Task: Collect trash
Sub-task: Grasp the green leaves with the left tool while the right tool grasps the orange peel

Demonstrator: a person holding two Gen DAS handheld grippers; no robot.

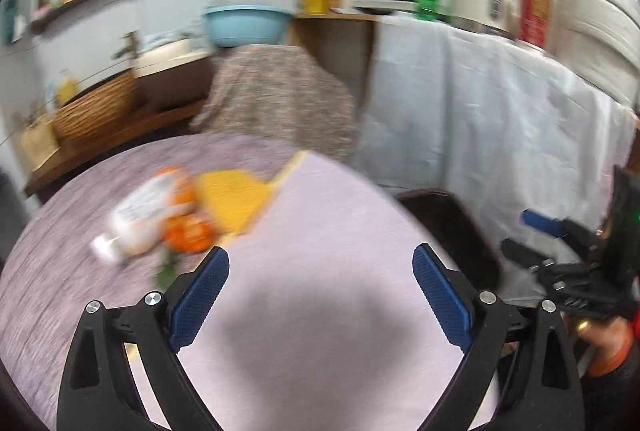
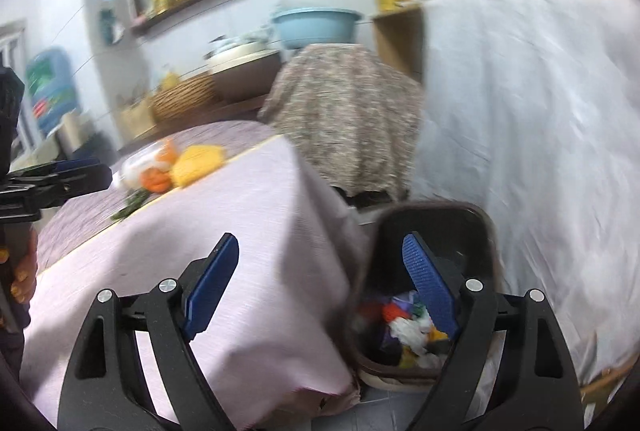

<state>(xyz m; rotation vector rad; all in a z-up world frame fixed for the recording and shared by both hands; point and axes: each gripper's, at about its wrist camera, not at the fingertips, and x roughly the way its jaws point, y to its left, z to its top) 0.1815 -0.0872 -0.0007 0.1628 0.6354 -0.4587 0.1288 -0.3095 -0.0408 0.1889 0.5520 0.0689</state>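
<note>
trash (image 2: 404, 327) is a crumpled heap of white, orange, purple and yellow scraps inside the dark bin (image 2: 476, 227) beside the table (image 2: 256, 231); left hand-held gripper (image 1: 320, 271) and right hand-held gripper (image 2: 320, 259) both spread wide, nothing between them

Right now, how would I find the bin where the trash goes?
Find the table under the pale lilac cloth. On the floor at its corner, before the white-draped counter, stands a dark brown plastic bin. Only it holds crumpled colourful scraps.
</note>
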